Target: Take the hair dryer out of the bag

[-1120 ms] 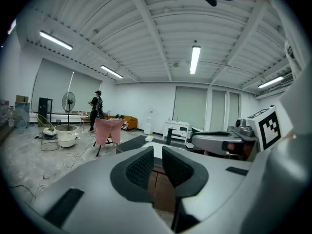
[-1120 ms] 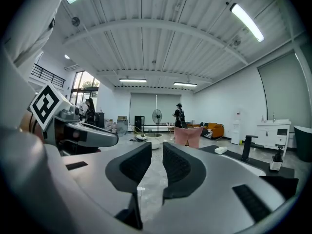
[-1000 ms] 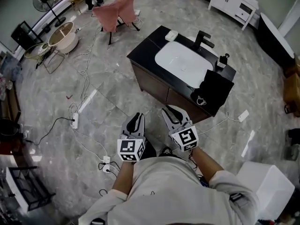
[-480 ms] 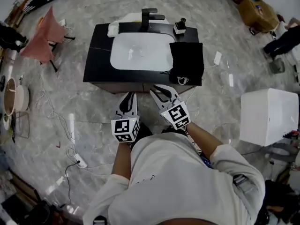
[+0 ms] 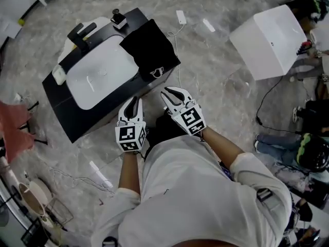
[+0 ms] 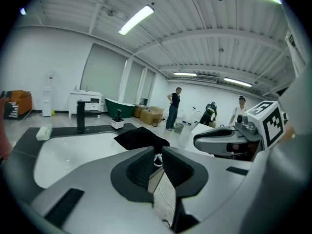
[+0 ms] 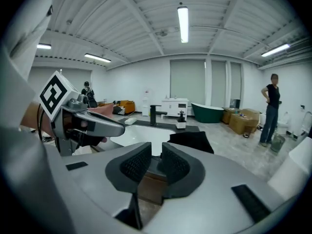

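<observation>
A black drawstring bag [image 5: 149,48] lies on the right end of a black vanity counter [image 5: 67,122], with its white cord loop [image 5: 157,72] at the near edge. No hair dryer shows anywhere. My left gripper [image 5: 132,101] hangs in front of the counter's near edge, short of the bag. My right gripper [image 5: 172,92] is beside it, just below the bag's corner. Each has a narrow gap between its pads and nothing in it. In the left gripper view the bag [image 6: 141,138] lies straight beyond the left gripper [image 6: 157,162]. The right gripper [image 7: 157,165] points at the bag [image 7: 190,141] and the basin.
A white basin [image 5: 97,73] with a black faucet [image 5: 82,32] fills the counter's middle; a soap bar [image 5: 59,75] and a small bottle [image 5: 119,18] stand on it. A white box [image 5: 270,32] is on the floor at upper right. People [image 5: 308,153] are at the right.
The head view has swung round, so the vanity now sits at upper left instead of upper right. Both grippers have come closer to the counter's edge and the bag. Their jaws look the same.
</observation>
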`<state>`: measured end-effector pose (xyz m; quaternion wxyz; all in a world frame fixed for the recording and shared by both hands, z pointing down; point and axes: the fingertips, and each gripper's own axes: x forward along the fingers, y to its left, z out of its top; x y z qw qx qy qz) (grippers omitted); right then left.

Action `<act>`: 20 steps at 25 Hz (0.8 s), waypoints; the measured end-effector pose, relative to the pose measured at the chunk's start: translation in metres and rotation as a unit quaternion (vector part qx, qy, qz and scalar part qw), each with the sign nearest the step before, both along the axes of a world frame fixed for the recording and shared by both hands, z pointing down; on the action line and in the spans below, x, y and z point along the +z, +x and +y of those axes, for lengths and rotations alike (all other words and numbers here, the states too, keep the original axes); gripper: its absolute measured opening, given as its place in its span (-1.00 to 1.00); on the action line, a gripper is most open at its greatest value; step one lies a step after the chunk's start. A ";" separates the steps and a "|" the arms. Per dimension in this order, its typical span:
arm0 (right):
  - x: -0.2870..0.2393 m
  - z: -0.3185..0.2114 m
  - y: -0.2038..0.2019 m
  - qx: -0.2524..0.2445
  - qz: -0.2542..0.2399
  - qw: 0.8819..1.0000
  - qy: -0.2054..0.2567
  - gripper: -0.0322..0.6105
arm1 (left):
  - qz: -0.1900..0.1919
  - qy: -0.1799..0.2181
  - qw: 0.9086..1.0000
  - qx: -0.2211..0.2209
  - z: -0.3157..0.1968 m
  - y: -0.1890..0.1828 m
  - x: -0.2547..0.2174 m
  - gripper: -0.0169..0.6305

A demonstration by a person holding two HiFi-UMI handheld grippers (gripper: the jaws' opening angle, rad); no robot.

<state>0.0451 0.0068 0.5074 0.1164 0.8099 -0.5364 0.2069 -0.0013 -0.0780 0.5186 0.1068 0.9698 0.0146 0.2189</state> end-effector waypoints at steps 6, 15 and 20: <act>-0.008 0.049 0.061 0.056 -0.012 0.998 0.026 -0.70 | -0.029 0.025 0.998 0.046 0.034 0.065 -0.003 -0.75; 0.026 0.098 0.109 0.102 -0.056 0.991 0.058 -0.70 | -0.126 0.116 0.977 0.128 0.076 0.116 0.033 -0.74; 0.058 0.107 0.116 0.115 -0.095 0.987 0.060 -0.70 | -0.171 0.175 0.955 0.167 0.078 0.134 0.055 -0.70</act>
